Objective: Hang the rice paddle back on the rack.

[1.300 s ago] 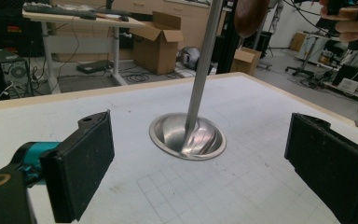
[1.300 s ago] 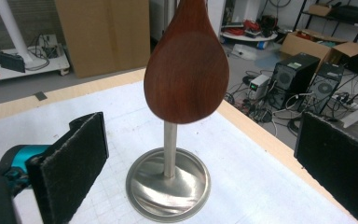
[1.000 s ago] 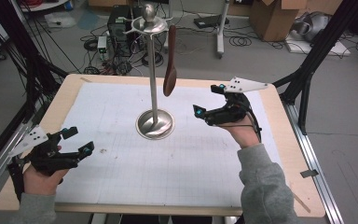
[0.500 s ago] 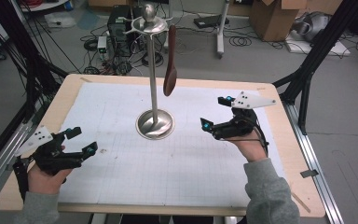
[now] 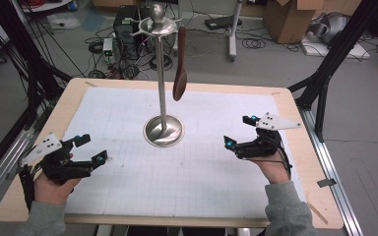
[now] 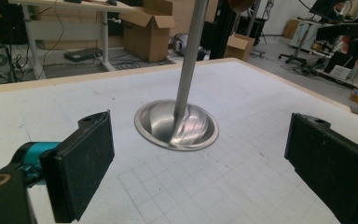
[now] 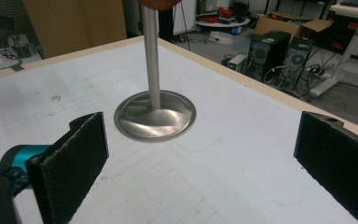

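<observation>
From the high view: a brown wooden spoon [image 5: 179,73] hangs from the tall steel stand [image 5: 163,132] at the desk [image 5: 285,98] centre; left claw [image 5: 91,150] and right claw [image 5: 238,132] flank it, well apart. Left gripper view: jaws spread wide, empty. Right gripper view: jaws likewise agape, stand base between.

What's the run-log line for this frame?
left gripper: open, empty | right gripper: open, empty | brown wooden spoon: hanging on steel stand | table: grid mat
</observation>
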A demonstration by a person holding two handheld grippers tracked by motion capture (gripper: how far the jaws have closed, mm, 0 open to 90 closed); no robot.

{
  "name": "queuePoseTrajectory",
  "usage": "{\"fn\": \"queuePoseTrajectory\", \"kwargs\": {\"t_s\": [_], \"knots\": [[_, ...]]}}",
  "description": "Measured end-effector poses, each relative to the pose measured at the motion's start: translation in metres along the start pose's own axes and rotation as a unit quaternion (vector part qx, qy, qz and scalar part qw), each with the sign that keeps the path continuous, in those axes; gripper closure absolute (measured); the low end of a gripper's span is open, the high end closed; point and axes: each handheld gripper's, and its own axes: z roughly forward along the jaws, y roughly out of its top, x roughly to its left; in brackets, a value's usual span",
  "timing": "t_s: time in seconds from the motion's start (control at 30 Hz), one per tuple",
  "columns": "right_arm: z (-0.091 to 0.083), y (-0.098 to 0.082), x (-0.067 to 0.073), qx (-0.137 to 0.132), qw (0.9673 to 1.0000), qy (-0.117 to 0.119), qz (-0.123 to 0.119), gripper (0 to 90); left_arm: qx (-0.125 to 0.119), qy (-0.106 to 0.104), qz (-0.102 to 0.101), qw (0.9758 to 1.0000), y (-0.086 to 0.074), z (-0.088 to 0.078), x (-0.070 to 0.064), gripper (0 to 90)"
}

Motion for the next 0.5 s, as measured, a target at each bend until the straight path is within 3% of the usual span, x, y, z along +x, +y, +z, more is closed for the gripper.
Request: {"fn": "queuePoseTrajectory", "kwargs": {"t_s": [0.2,0.33,0.5], "knots": [[-0.009,-0.012,-0.002,0.002,0.9999,-0.011,0.007,1.7,0.004,0.004,-0.001,1.0000,-0.002,0.001,0.001,8.6],[-0.014,-0.018,-0.003,-0.003,0.9999,-0.013,0.010,1.7,0.014,0.012,0.010,0.9998,-0.004,0.002,0.000,8.6],[-0.019,-0.029,-0.005,-0.002,0.9995,-0.019,0.023,1.7,0.017,0.016,0.005,0.9997,-0.007,0.003,0.003,8.6]]}}
